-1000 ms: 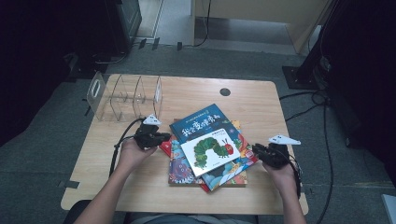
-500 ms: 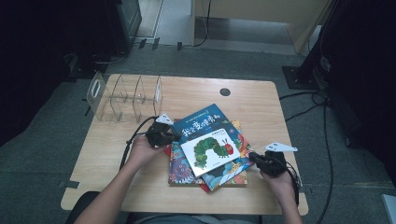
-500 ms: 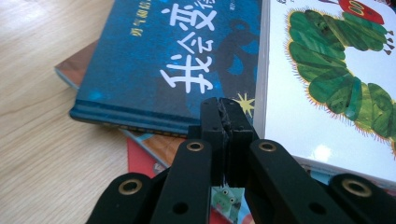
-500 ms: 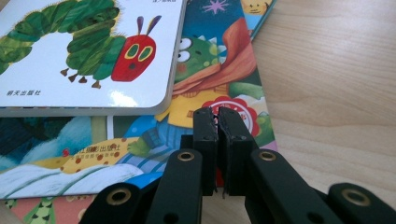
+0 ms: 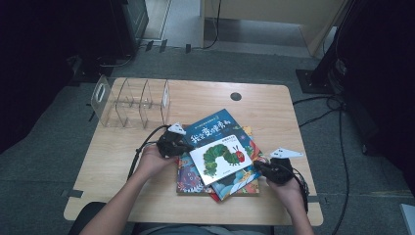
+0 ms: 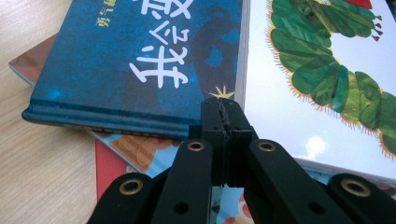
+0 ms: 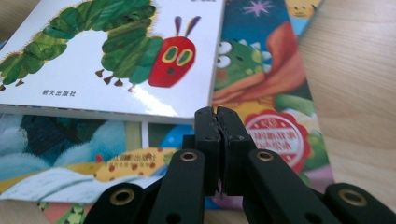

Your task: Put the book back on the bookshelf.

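Note:
A pile of picture books lies mid-table. On top is a white caterpillar book (image 5: 221, 158) (image 6: 322, 88) (image 7: 112, 51), partly over a dark blue book (image 5: 213, 127) (image 6: 140, 60). Colourful books (image 5: 235, 181) (image 7: 261, 84) lie beneath. My left gripper (image 5: 182, 145) (image 6: 225, 108) is shut with nothing in it, its tips at the left edge of the pile where the blue and white books meet. Also shut and holding nothing, my right gripper (image 5: 259, 167) (image 7: 215, 116) points at the white book's near right corner, over the colourful book.
A clear acrylic divider rack (image 5: 132, 100) stands at the table's back left. A dark round hole (image 5: 236, 96) sits near the wooden table's (image 5: 122, 166) far edge. Cables (image 5: 337, 147) trail off the right side onto the grey floor.
My left gripper has moved right, up to the pile's left edge. My right gripper has moved left and slightly nearer, up to the white book's corner. The books have not shifted.

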Demonstrator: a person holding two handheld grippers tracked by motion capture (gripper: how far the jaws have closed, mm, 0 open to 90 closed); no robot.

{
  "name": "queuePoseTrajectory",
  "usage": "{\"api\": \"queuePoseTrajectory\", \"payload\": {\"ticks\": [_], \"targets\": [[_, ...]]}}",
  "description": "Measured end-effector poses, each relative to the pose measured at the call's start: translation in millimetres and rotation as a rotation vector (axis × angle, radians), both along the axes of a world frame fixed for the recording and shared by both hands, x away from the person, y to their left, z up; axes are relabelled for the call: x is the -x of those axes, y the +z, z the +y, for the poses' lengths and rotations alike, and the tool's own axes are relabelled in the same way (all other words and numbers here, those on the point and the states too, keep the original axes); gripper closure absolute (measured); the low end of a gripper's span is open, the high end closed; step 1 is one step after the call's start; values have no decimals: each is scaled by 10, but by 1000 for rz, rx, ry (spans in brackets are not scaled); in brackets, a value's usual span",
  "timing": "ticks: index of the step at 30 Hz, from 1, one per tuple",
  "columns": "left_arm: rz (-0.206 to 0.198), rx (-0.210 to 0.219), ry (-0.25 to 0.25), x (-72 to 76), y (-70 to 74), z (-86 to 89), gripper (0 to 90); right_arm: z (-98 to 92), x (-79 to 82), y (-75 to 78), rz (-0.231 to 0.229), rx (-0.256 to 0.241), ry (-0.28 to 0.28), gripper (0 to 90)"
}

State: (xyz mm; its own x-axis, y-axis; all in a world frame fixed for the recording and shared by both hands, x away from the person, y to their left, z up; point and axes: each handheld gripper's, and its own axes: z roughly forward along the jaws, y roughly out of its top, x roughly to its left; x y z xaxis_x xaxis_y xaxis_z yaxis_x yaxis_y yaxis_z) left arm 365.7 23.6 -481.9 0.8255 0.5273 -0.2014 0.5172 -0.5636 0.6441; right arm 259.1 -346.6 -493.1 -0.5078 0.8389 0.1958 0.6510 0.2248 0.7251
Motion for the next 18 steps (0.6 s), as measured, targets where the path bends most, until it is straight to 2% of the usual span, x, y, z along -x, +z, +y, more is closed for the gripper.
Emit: {"api": "queuePoseTrajectory", "payload": {"ticks": [3, 7, 18], "targets": [[8, -6, -2, 20, -5, 11, 900, 57, -41, 0, -15, 16, 14, 885], [8, -20, -8, 57, -6, 26, 900, 65, -65, -1, -11, 11, 16, 885], [33, -10, 6, 147, -25, 119, 900, 140, -214, -12, -11, -4, 29, 890]]}}
